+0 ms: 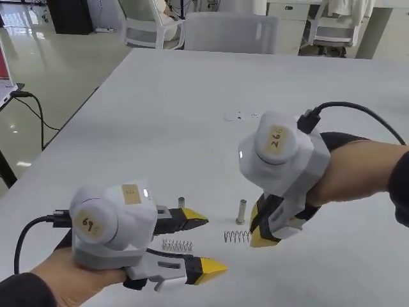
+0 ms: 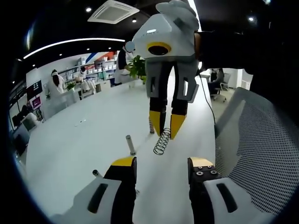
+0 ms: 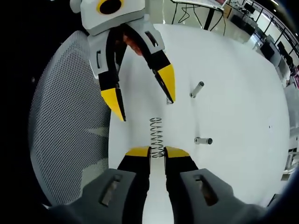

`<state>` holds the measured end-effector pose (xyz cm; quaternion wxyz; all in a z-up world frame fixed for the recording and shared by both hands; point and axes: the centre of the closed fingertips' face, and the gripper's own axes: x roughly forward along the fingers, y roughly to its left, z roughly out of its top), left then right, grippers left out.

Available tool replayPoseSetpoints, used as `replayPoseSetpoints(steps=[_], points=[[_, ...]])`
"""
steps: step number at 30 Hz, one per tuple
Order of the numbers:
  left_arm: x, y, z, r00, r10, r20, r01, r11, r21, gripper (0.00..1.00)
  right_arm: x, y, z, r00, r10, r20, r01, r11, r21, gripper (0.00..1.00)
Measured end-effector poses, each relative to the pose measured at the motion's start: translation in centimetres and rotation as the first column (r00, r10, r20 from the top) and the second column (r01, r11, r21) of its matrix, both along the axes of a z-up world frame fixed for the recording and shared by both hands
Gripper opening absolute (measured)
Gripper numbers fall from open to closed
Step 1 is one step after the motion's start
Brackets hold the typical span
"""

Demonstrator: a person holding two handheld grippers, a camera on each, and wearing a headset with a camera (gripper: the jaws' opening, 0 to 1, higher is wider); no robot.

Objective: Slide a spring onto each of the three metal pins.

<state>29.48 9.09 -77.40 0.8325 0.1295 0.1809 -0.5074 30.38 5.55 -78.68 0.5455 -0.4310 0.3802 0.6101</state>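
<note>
My right gripper (image 3: 157, 153) is shut on one end of a spring (image 3: 156, 133), and the rest of the coil sticks out past its tips. In the head view this spring (image 1: 235, 237) lies level just above the table, left of the right gripper (image 1: 262, 238). A second spring (image 1: 177, 245) rests on the table between the open jaws of my left gripper (image 1: 208, 243). Two short metal pins (image 1: 181, 203) (image 1: 242, 211) stand upright behind them. The left gripper view shows three pins (image 2: 131, 144) (image 2: 151, 125) (image 2: 96, 173), with the left gripper (image 2: 161, 163) open and empty.
The white table (image 1: 192, 115) stretches far back, with a small flat label (image 1: 241, 116) near its middle. Office chairs (image 1: 153, 25) stand beyond the far edge. A mesh chair back (image 3: 70, 116) sits close behind the near edge.
</note>
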Motion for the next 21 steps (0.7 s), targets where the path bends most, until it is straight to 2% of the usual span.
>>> replayPoseSetpoints(steps=[8, 21], points=[[-0.4, -0.7, 0.3, 0.999, -0.037, 0.028, 0.037, 0.999, 0.003, 0.31, -1.0, 0.5, 0.8, 0.999, 0.036, 0.005, -0.036, 0.999, -0.007, 0.13], [-0.9, -1.4, 0.5, 0.995, -0.079, 0.058, 0.078, 0.997, 0.013, 0.15, -1.9, 1.1, 0.9, 0.997, 0.076, 0.001, -0.076, 0.997, -0.020, 0.13]])
